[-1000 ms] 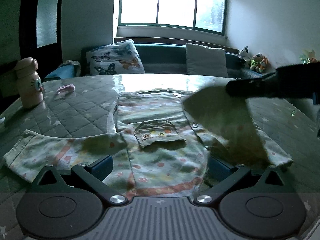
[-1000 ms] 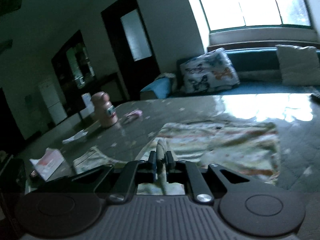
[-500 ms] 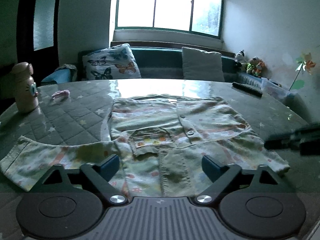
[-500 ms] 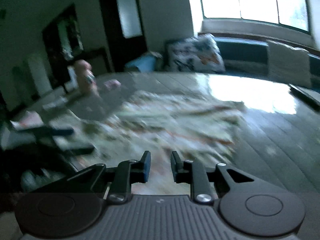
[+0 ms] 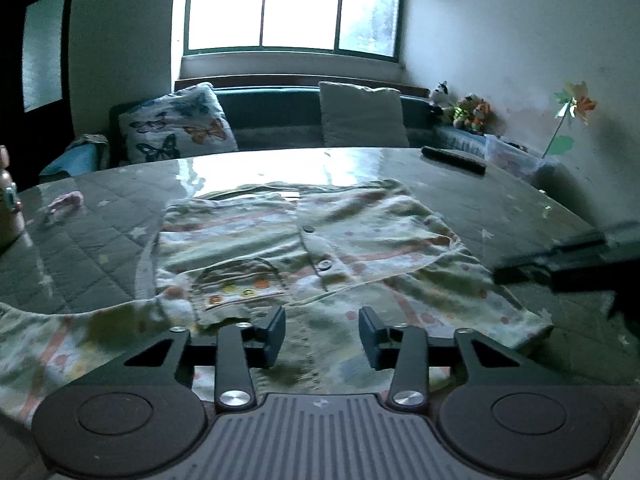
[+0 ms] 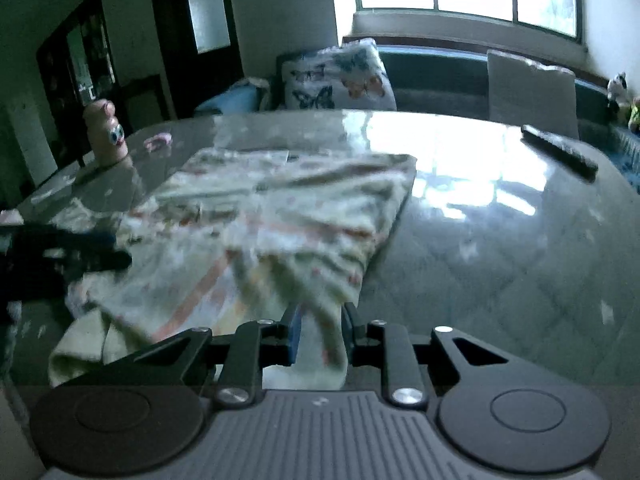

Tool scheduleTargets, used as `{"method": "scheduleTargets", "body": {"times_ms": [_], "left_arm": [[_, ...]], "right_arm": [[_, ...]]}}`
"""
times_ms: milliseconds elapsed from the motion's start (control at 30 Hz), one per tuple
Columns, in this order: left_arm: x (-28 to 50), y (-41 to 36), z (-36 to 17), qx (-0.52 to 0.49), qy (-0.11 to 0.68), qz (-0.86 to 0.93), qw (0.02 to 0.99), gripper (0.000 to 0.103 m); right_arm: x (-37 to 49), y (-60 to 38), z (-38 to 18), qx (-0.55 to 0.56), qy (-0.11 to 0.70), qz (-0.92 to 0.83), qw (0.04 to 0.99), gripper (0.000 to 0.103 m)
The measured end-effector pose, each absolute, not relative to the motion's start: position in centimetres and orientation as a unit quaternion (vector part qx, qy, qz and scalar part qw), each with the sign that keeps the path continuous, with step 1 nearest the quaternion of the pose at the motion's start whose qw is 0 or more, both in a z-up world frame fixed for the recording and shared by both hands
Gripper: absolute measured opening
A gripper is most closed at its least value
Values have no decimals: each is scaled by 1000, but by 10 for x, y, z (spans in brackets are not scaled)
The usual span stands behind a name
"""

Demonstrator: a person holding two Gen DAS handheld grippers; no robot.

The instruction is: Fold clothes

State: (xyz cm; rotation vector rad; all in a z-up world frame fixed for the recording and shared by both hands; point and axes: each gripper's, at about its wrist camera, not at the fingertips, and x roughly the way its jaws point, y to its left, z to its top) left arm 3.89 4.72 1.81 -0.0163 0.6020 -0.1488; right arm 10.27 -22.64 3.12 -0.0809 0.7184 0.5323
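A small patterned shirt [image 5: 304, 248] lies spread on the quilted worktop [image 5: 92, 240], front side up, with a chest pocket [image 5: 236, 292] and buttons down its placket. One sleeve [image 5: 60, 344] stretches flat toward the left edge of the left wrist view; the shirt's right side is folded inward over the body, so a diagonal edge runs from the middle down toward the near right corner.

The left gripper [image 5: 322, 334] hovers low over the near hem of the shirt, its fingers [image 5: 274, 334] spread apart with nothing between them; the cloth lies under and just beyond the tips, the pocket just ahead of the left finger.

The right gripper [image 6: 319, 338] is at the shirt's near right corner. A fold of the fabric runs down between its fingers [image 6: 294, 336], which stand close on either side of the cloth; the picture is blurred, and I cannot tell whether they are pinching it or only straddling it. Seen from the left wrist, this gripper shows as a dark shape at the right, near the shirt's edge.

Farther back on the worktop stand a pink bottle [image 6: 106, 132] with an eye on it, a small pink object [image 5: 64, 202] and a dark remote control [image 5: 454, 156], all well apart from the shirt. Beyond are a sofa with a butterfly cushion [image 5: 176, 124] and a bright window [image 5: 292, 4].
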Motion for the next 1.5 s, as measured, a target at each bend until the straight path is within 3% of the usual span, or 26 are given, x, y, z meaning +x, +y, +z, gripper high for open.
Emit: {"method": "scheduleTargets", "body": {"times_ms": [367, 767, 1133, 1500], "left_arm": [[60, 46, 1, -1, 326, -75, 942, 38], [42, 55, 4, 11, 327, -59, 943, 38], [17, 71, 3, 11, 332, -29, 943, 40], [0, 113, 9, -27, 330, 53, 942, 42]], "right_arm": [[142, -201, 10, -55, 351, 259, 898, 21], [103, -168, 17, -87, 345, 326, 876, 33], [49, -128, 15, -152, 324, 394, 847, 34], [57, -93, 13, -151, 310, 407, 846, 34]]}}
